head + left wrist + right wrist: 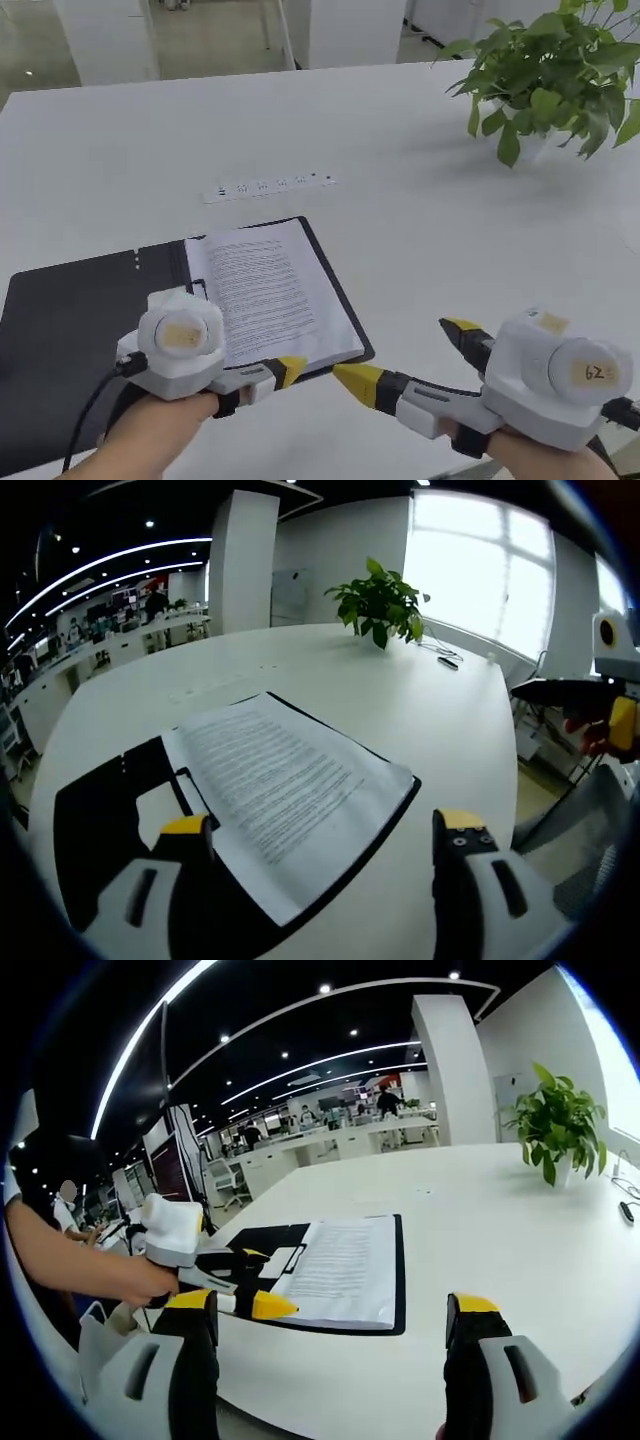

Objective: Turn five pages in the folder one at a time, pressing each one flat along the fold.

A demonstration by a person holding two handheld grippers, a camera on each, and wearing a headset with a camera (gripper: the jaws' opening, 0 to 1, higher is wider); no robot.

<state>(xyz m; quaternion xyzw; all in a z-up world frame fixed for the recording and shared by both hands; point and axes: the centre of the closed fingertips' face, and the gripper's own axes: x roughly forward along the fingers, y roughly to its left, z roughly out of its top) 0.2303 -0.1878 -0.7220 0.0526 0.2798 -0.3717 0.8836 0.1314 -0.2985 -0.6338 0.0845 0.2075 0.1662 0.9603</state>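
Left gripper view puts the black folder point(95, 820) at the lower left of the frame. It lies open on the white surface point(440, 700), with its bare inner cover to the left and a stack of printed pages point(285, 785) spread across the centre. We see the left claw point(322, 825) with its jaws spread wide, gripping nothing. One yellow tip sits at the stack's lower left edge, and the other is over bare surface past the folder's lower right corner. Whether the first tip touches the paper we cannot tell. A potted plant point(380, 600) stands at the upper centre, well apart from the folder.

Head view has the folder at the lower left and a socket strip point(270, 185) set into the surface above it. At the lower right we find the right claw point(405, 352), off the folder and just beside its right-hand corner. Its jaws are parted and empty, and its nearer yellow tip is close to the left claw's tip but apart from it.
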